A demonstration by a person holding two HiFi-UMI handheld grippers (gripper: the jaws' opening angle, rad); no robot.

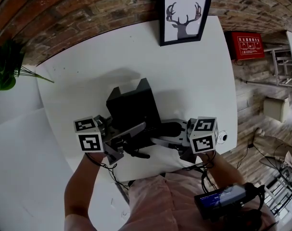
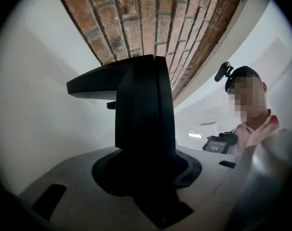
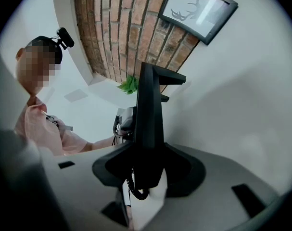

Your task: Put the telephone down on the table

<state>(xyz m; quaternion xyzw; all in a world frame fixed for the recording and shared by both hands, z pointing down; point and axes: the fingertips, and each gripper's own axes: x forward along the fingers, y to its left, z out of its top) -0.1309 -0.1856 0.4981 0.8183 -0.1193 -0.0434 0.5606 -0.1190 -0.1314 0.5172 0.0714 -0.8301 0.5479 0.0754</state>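
A black desk telephone (image 1: 133,107) is held between my two grippers over the near part of the white table (image 1: 194,71). My left gripper (image 1: 131,134) grips it from the left and my right gripper (image 1: 161,137) from the right. In the left gripper view the telephone (image 2: 143,109) stands edge-on, clamped in the left gripper (image 2: 146,186). The right gripper view also shows the telephone (image 3: 148,119) edge-on, pinched in the right gripper (image 3: 148,174), with its coiled cord (image 3: 135,189) hanging below. Whether the base touches the table is hidden.
A framed deer picture (image 1: 184,16) leans against the brick wall at the table's far edge. A green plant (image 1: 6,64) stands off the table at the left, and a red sign (image 1: 244,44) is at the right. A dark device (image 1: 222,198) hangs at the person's waist.
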